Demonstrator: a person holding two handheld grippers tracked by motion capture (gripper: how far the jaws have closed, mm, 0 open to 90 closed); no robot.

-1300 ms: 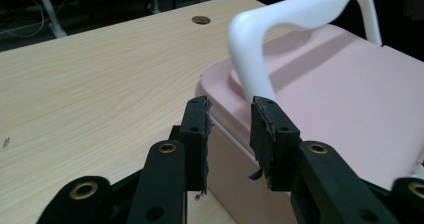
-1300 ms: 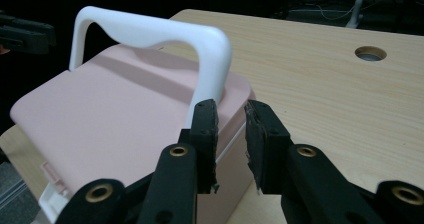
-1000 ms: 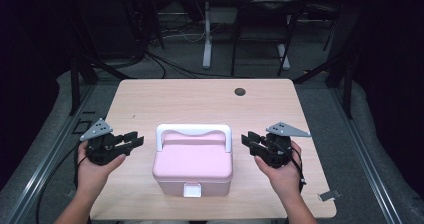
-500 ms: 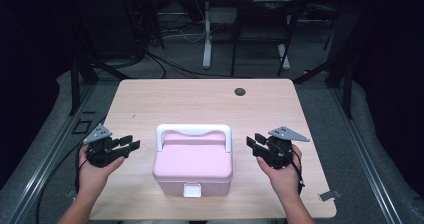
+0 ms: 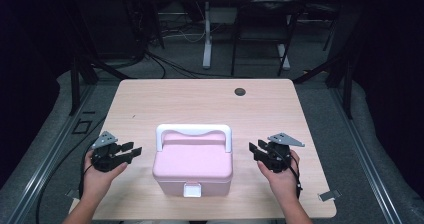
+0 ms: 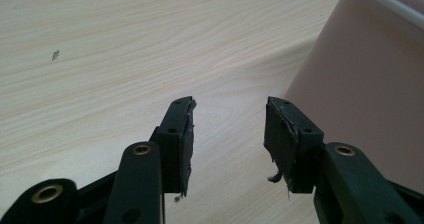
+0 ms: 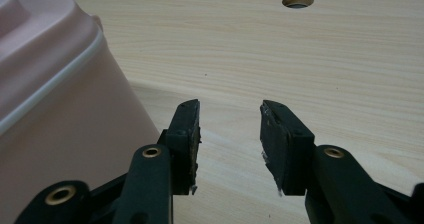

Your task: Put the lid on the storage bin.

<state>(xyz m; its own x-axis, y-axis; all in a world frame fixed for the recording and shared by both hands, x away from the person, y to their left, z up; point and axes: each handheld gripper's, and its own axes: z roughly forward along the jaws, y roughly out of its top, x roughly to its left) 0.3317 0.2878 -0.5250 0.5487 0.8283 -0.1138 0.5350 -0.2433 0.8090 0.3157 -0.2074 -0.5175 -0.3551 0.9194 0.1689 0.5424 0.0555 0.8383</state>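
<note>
Pink lidded box (image 5: pixel 192 165) sits between left gripper (image 5: pixel 129 151) and right gripper (image 5: pixel 257 149); both jaws just opening, empty; cable hole (image 5: pixel 240 91) beyond

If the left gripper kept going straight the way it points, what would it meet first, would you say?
Probably the bare table: the open left gripper aims down at the wood, with the pink box just beside its line, though depth is unclear.
</note>
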